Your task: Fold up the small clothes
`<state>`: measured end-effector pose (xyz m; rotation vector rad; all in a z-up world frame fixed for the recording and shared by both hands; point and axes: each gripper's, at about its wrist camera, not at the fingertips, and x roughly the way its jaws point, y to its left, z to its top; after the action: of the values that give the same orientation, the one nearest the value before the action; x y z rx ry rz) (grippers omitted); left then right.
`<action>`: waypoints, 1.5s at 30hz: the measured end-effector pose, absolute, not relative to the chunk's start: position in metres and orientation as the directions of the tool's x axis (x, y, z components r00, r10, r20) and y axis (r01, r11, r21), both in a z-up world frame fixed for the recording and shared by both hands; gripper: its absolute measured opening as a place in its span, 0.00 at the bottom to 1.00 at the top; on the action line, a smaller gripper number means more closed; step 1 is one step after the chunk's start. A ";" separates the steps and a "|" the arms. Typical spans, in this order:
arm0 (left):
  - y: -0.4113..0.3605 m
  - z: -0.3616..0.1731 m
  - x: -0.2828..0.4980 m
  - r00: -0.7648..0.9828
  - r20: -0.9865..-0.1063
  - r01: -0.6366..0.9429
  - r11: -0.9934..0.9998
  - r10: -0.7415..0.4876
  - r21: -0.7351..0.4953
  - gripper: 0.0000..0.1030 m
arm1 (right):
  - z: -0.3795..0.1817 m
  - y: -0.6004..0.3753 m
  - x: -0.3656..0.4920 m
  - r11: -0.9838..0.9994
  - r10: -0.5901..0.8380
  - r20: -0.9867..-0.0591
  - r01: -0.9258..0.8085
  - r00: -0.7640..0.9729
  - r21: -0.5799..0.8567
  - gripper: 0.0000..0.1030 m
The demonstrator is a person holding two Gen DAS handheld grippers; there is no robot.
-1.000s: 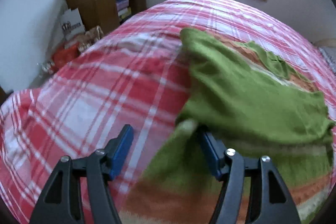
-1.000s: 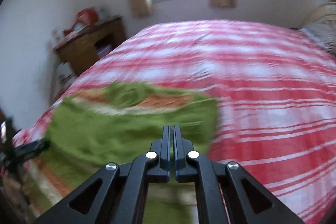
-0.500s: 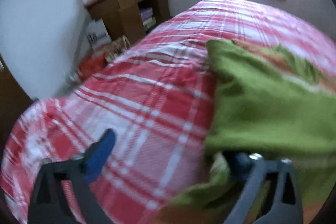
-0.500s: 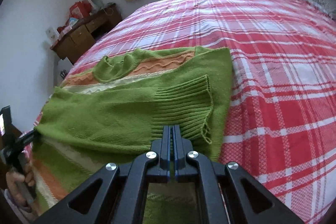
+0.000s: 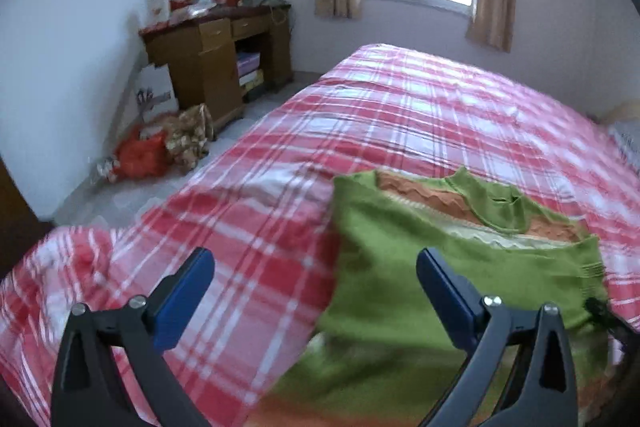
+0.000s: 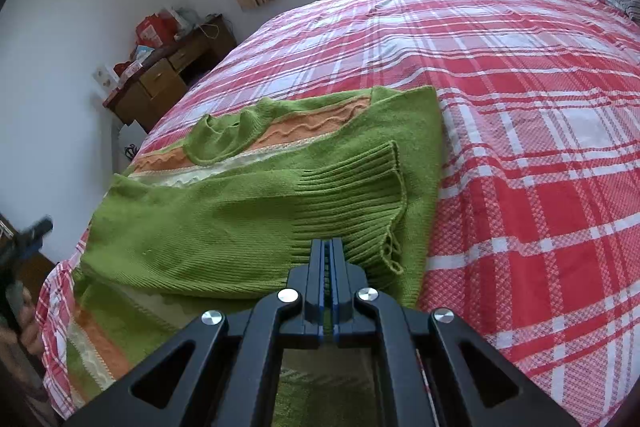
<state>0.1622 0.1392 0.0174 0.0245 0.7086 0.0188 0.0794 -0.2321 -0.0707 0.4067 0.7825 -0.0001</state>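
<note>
Green knit sweater (image 6: 256, 219) with orange and cream stripes, lying on the red plaid bed (image 6: 540, 131), sleeves folded across its body, right gripper (image 6: 327, 247) pinched on the ribbed cuff (image 6: 352, 195), left gripper (image 5: 316, 291) spread wide, empty, above the sweater's left edge, wooden desk (image 5: 216, 63) beyond the bed

Green sweater (image 6: 224, 227), partly folded on the bed (image 6: 540, 115).
I see it lying flat, orange and cream stripes at chest and hem, one ribbed-cuff sleeve (image 6: 352, 195) folded across its body, collar toward the window.
</note>
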 end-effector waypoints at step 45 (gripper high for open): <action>0.168 -0.030 0.025 0.727 -0.686 0.180 0.974 -0.035 0.140 0.99 | 0.018 -0.201 -0.134 0.942 0.139 -0.625 0.092 0.768 0.323 0.02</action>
<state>0.0245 0.1683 -0.0299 0.2029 0.7490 -0.1195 -0.1345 -0.2006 0.0180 0.3489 0.6988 0.0262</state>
